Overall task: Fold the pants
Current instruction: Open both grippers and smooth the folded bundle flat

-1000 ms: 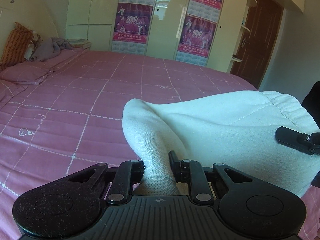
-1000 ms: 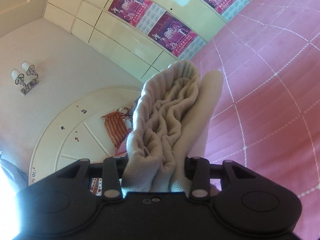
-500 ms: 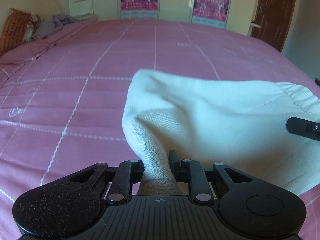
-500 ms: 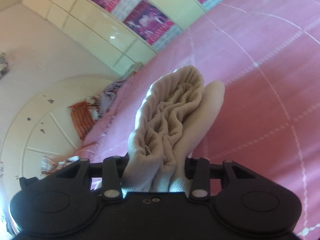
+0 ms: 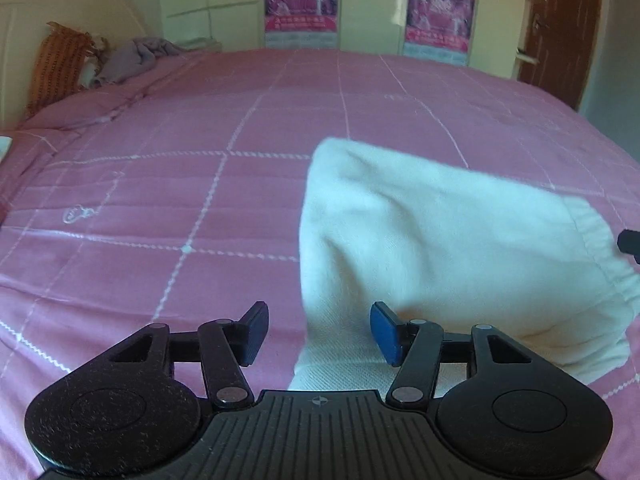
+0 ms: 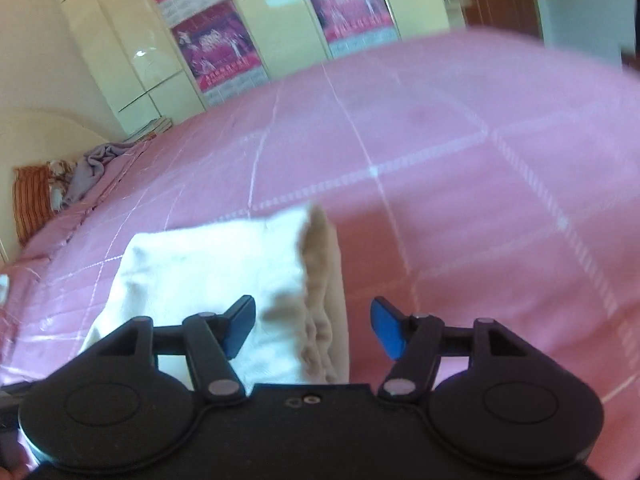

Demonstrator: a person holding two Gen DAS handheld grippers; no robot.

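pants (image 5: pixel 440 248) on bed (image 5: pixel 180 200), pillows (image 5: pixel 56 68) far left, wardrobe (image 5: pixel 224 0) behind

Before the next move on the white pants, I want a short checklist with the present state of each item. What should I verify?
1. Left claw free of the cloth: cannot tell; jaws opening, pants edge between them, near the right pad.
2. Right claw free of the cloth: ok; jaws opening, cloth between them, pads clear of it.
3. White pants lying on the pink bedspread: ok.
4. Fold neat, edges aligned: cannot tell; the right wrist view is blurred.
5. Bedspread around the pants free of other things: ok; the grey cloth and orange pillow lie far off.
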